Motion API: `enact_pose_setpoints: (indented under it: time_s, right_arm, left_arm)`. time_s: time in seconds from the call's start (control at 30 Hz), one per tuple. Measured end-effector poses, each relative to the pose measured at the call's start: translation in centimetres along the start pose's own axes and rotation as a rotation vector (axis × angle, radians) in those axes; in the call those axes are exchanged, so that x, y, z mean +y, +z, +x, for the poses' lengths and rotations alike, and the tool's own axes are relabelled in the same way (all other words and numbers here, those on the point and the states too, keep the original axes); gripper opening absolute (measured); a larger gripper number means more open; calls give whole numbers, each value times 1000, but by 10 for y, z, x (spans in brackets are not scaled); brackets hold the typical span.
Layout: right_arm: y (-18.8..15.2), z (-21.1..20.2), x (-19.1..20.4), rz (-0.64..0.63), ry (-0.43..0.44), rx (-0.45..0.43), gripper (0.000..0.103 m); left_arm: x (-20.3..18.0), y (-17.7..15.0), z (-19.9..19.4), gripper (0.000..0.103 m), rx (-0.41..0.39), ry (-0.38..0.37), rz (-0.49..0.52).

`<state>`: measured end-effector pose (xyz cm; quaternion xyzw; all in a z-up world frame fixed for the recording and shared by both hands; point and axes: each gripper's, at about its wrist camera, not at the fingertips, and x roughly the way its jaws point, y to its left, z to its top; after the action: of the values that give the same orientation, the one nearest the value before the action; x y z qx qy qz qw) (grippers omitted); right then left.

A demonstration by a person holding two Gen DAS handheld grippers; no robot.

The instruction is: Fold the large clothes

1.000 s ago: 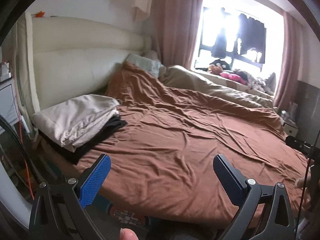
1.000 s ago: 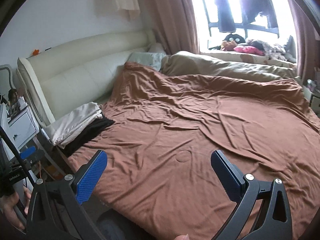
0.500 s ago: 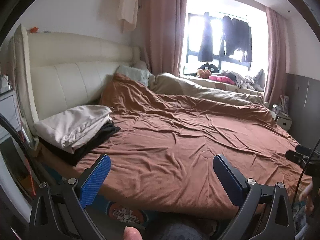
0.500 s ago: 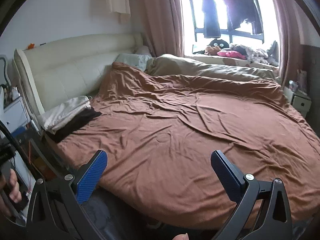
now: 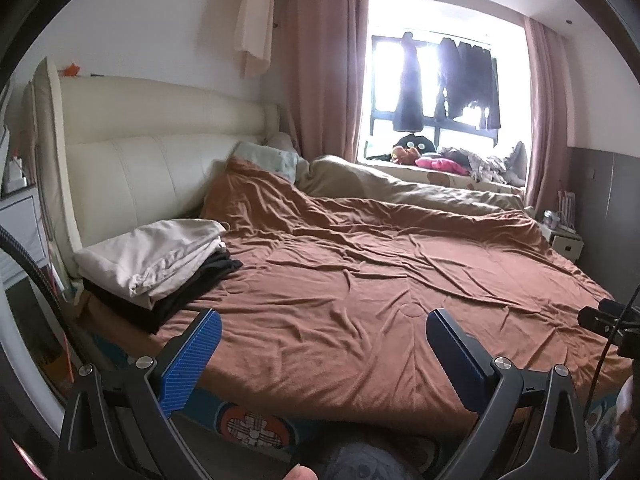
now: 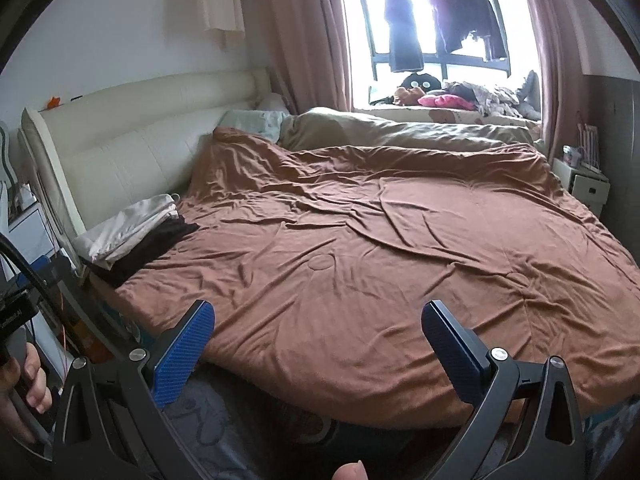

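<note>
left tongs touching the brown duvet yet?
Apart. In the left wrist view the left tongs hang open short of the bed's near edge, nothing between the fingers; the brown duvet lies beyond them.

A small stack of folded clothes (image 5: 160, 264) lies at the near corner of the bed, close against the cream headboard. The cream-white garment (image 5: 152, 252) on top is folded flat into several layers, and under it a black garment (image 5: 192, 292) spreads wider, its edge showing toward the brown cover

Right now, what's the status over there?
Left gripper open, empty. Right gripper open, empty. Folded clothes stack by headboard. Brown duvet spread, nothing on it.
</note>
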<state>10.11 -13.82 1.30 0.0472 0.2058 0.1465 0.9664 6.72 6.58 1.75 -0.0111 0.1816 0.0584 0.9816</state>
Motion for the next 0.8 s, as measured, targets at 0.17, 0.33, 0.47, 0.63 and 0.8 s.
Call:
enact_pose_setpoints:
  time_s: [0.17, 0.33, 0.47, 0.63, 0.8]
  right_arm:
    - [-1, -3, 2, -6, 6, -8, 103]
    - [-3, -6, 2, -7, 4, -14, 103]
    - [-5, -6, 1, -12, 8, -15, 103]
    - [-5, -6, 2, -13, 16, -14, 103]
    - [-4, -6, 4, -17, 19, -13, 103]
  left_arm:
    - [-1, 1, -3, 103, -9, -1, 0]
    - [1, 1, -7, 103, -14, 1, -5]
    - [2, 1, -7, 103, -15, 4, -2]
    - [3, 2, -7, 103, -19, 6, 1]
    - [3, 2, -8, 103, -19, 8, -2]
